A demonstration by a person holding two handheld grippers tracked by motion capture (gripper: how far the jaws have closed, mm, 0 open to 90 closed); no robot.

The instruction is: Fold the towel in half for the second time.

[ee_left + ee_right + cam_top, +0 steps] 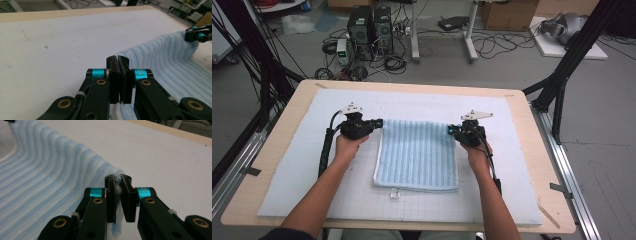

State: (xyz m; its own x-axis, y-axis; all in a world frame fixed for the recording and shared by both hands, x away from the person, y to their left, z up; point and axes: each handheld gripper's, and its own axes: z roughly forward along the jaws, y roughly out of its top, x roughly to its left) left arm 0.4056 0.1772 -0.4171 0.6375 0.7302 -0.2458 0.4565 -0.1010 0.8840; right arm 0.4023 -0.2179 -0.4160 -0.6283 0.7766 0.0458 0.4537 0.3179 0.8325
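Folding a pale blue striped towel (417, 155), by the look of it, with the far edge gripped at both corners. Lying flat on the white mat (287, 190) of the worktop (262, 150), between the two hand-held grippers, near edge toward the person and a small tag (395, 193) just off that edge.

Left hand-held gripper (378, 121) clenched on the towel's far left corner; in the left gripper view (119, 62) jaws pressed tight together, cloth rising away to the right of them, though the pinched bit itself hardly visible there. Right hand-held gripper (451, 129) grasping the far right corner; in the right gripper view (118, 180) a tuft of blue cloth plainly caught between the jaws, the rest of the towel running off to the left of them in a lifted ridge. Other gripper seen far off at the right edge of the left gripper view, at the opposite corner.

Step in hand, as judged: corners taken, edge just raised, fold not yet begun — most of the towel flat on the mat.

Next move, probably: lift both corners together, level, and carry them toward the person over the towel to meet the near edge. Calls for matched height and pace on both sides, enough tension between the grippers to keep the edge straight, and firm pinches until the corners line up; otherwise a skewed or wrinkled fold.
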